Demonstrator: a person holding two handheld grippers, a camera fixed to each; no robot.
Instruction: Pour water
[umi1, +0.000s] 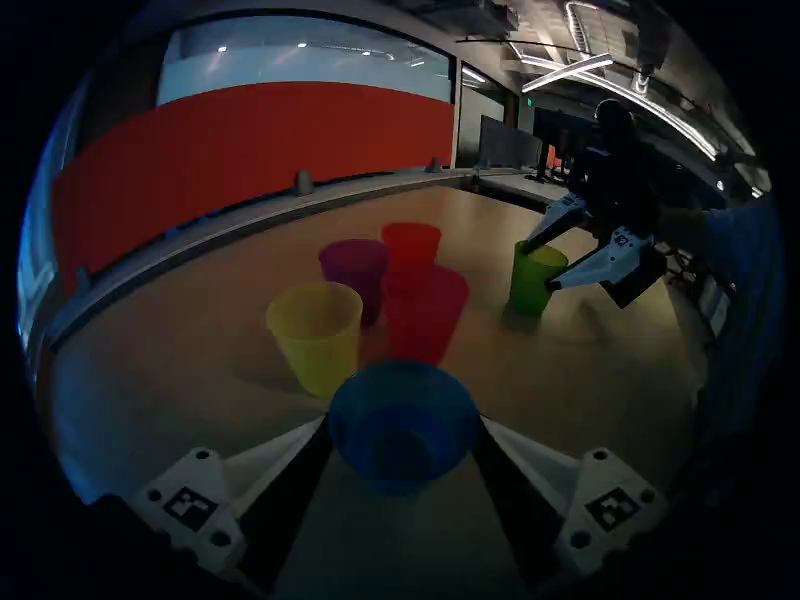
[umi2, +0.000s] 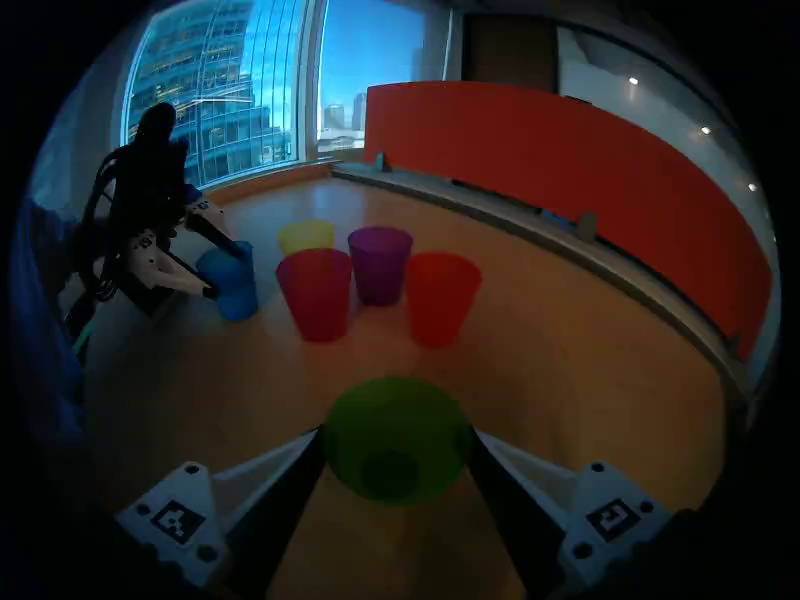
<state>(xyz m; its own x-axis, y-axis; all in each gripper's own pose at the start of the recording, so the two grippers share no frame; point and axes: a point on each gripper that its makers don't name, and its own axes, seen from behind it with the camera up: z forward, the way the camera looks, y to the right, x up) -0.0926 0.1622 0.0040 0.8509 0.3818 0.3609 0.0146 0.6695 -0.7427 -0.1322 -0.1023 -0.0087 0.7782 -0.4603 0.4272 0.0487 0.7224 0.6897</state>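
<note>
On wooden table (umi1: 600, 370), clamping blue cup (umi1: 403, 405) between widely spread fingers of left gripper (umi1: 402, 430), green cup (umi2: 396, 420) likewise between right gripper (umi2: 396, 438) fingers.

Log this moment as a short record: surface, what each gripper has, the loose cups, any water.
surface: wooden table
left gripper: fingers closed on the sides of the blue cup
right gripper: fingers closed on the sides of the green cup
loose cups: yellow cup, purple cup, red cup, orange cup; all upright, clustered mid-table between the two grippers
water: none visible; cup contents cannot be told
backdrop: red wall panel
</note>
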